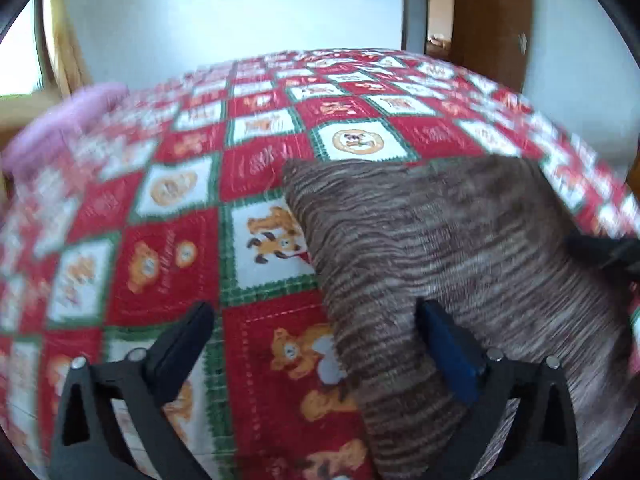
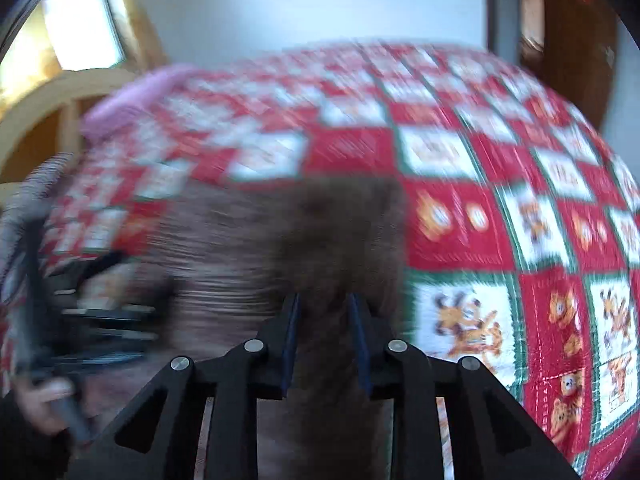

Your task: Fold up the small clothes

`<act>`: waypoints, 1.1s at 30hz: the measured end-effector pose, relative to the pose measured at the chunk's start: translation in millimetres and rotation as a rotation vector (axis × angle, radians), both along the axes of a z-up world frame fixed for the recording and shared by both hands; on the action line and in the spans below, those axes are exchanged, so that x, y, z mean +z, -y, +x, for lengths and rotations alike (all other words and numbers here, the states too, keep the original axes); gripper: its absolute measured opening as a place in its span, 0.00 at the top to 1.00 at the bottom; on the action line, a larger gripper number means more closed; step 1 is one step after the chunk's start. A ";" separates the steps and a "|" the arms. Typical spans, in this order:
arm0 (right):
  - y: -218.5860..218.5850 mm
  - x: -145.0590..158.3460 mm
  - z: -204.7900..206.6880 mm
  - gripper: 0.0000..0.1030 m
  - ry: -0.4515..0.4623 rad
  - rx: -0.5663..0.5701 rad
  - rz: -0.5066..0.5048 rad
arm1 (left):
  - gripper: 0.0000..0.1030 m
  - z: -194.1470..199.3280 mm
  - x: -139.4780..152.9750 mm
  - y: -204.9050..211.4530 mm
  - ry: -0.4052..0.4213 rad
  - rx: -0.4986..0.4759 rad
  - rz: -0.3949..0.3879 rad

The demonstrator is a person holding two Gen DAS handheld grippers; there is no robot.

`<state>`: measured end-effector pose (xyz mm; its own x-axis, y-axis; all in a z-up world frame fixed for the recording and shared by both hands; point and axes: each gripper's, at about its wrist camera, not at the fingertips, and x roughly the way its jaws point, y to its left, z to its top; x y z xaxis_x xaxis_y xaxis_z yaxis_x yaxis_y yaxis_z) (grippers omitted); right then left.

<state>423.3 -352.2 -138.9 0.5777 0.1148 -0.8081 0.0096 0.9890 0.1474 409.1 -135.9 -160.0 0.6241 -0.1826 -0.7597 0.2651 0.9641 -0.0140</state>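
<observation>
A brown striped knit garment (image 1: 460,248) lies on a red, white and green teddy-bear quilt (image 1: 168,264). My left gripper (image 1: 316,332) hangs wide open over the garment's left edge. Its blue-padded right finger (image 1: 444,344) is above the fabric and its left finger (image 1: 192,332) is above bare quilt; neither pad presses on anything. In the right wrist view my right gripper (image 2: 324,312) is narrowly shut on a bunched fold of the brown garment (image 2: 340,232), which runs down between its pads. The left gripper (image 2: 100,304) shows blurred at the left, held by a hand (image 2: 44,400).
A pink cloth (image 1: 68,120) lies at the bed's far left corner. A pale wall stands behind the bed, with a wooden door (image 1: 492,20) at the right and a wooden frame (image 2: 60,100) at the left. The right gripper's tip (image 1: 608,256) enters from the right edge.
</observation>
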 end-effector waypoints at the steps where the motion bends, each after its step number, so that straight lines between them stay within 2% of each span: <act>1: 6.3 -0.4 -0.1 0.75 0.019 -0.001 0.027 | 0.00 0.8 -1.6 -1.9 -0.001 -0.006 -0.008; 3: 13.1 1.8 -3.5 0.75 0.026 -0.021 0.065 | 0.00 -0.9 -3.5 -3.8 -0.002 -0.011 -0.022; 6: 2.6 16.3 -24.0 0.73 0.092 -0.021 -0.004 | 0.00 -13.7 2.6 -10.3 0.018 -0.012 -0.044; 9: -8.1 34.2 -56.4 0.73 0.170 0.055 0.058 | 0.00 -39.9 14.8 -16.5 0.031 -0.025 -0.102; 11: -19.0 36.3 -73.9 0.73 0.187 0.102 0.026 | 0.00 -57.9 20.7 -16.9 0.047 -0.048 -0.120; 14: -18.4 14.0 -78.1 0.73 0.108 0.122 0.037 | 0.00 -66.3 15.5 -4.8 0.034 -0.074 -0.057; 16: -14.5 2.7 -82.7 0.73 0.126 0.120 -0.001 | 0.00 -63.8 -0.2 2.0 -0.009 -0.066 0.009; 20: -7.8 3.3 -80.9 0.73 0.112 0.114 0.035 | 0.00 -57.6 -5.3 -8.1 -0.075 -0.058 -0.066; 23: 2.4 12.9 -82.7 0.71 0.142 0.116 0.089 | 0.00 -63.7 -3.7 -13.4 -0.071 -0.059 -0.113; 25: 22.9 21.4 -81.3 0.58 0.200 0.061 0.157 | 0.00 -68.6 -4.3 -13.7 -0.084 -0.087 -0.147; 26: 31.1 23.0 -76.6 0.49 0.213 0.035 0.199 | 0.00 -70.4 -5.0 -12.2 -0.087 -0.095 -0.153; 27: 41.6 22.0 -70.5 0.47 0.212 0.006 0.244 | 0.00 -72.6 -5.2 -9.6 -0.079 -0.101 -0.141; 30: 63.2 7.0 -43.4 0.47 0.128 -0.062 0.269 | 0.00 -72.6 -7.4 -2.3 -0.079 -0.110 -0.108; 33: 74.3 -8.4 -23.9 0.47 0.081 -0.071 0.289 | 0.00 -73.2 -8.0 -4.2 -0.077 -0.110 -0.112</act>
